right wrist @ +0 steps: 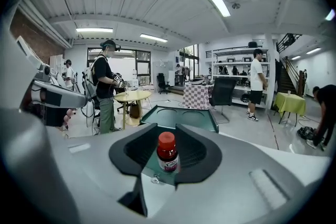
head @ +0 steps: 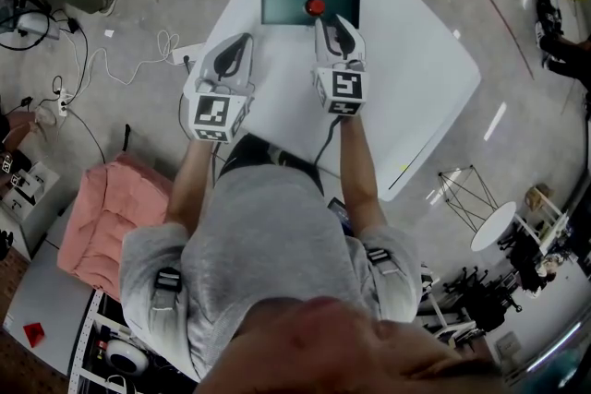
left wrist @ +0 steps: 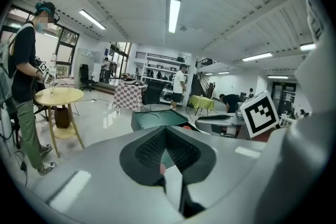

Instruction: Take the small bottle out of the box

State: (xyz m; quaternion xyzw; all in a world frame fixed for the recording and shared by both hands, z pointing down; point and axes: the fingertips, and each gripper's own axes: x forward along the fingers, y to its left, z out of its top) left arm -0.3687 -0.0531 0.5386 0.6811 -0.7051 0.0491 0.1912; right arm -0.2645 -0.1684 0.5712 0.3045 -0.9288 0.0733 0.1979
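**Reaching for the bottle, grip not yet made**

The step in hand looks like the approach. The small bottle (right wrist: 167, 153) stands upright inside the green box (head: 277, 3), whose lid is up at the far edge of the white table (head: 416, 78). The right gripper (head: 332, 25) is at the near side of the box with its jaws spread. In its own view the bottle is framed in the gap between them but lies further off, and the pads touch nothing. The left gripper (left wrist: 167, 131) hangs over the table beside it, short of the box, its jaws pressed together at the tips with nothing between them.

The next move probably calls for pushing the right gripper on over the near wall of the box until the pads flank the bottle's body below the red cap. It would then pinch and lift straight up, so that the bottle clears the wall without tipping. The left gripper may serve to steady the box, though that is only a guess.

Much is hard to make out. From the head view only the red cap shows, since the gripper and the box wall cover the rest. The left gripper view gives a mere sliver of red through its gap. The label is too small to read, and a small glinting bit by the box's front edge cannot be identified
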